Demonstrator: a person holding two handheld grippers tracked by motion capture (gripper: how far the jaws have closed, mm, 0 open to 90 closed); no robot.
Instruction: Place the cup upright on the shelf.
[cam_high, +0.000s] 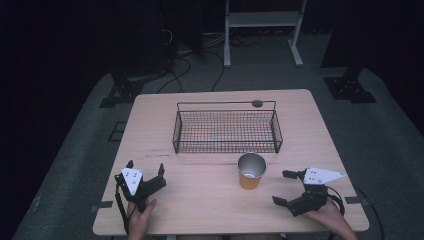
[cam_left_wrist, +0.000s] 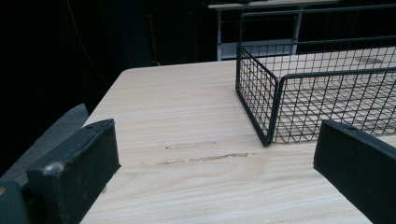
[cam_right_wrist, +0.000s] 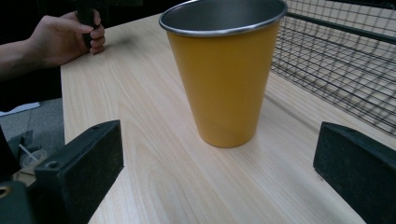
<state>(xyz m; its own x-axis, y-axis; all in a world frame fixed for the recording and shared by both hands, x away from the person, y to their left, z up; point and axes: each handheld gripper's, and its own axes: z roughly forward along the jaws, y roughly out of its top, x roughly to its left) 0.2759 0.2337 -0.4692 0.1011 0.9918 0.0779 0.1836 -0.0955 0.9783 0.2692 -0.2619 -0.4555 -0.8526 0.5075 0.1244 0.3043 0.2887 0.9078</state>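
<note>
An orange metal cup (cam_high: 251, 171) with a steel rim stands upright on the wooden table (cam_high: 200, 200), just in front of a black wire basket (cam_high: 227, 128). My right gripper (cam_high: 283, 188) is open to the cup's right, jaws pointing at it with a gap between. In the right gripper view the cup (cam_right_wrist: 224, 74) stands ahead between the spread jaws, untouched. My left gripper (cam_high: 145, 169) rests open at the table's front left, holding nothing. In the left gripper view the basket (cam_left_wrist: 317, 93) has its near corner ahead to the right.
The basket holds nothing I can see. A small dark disc (cam_high: 257, 103) lies on the table behind it. Beyond the table stand a white metal frame (cam_high: 262, 30) and cables on the floor. A hand (cam_right_wrist: 60, 39) grips the other gripper's handle.
</note>
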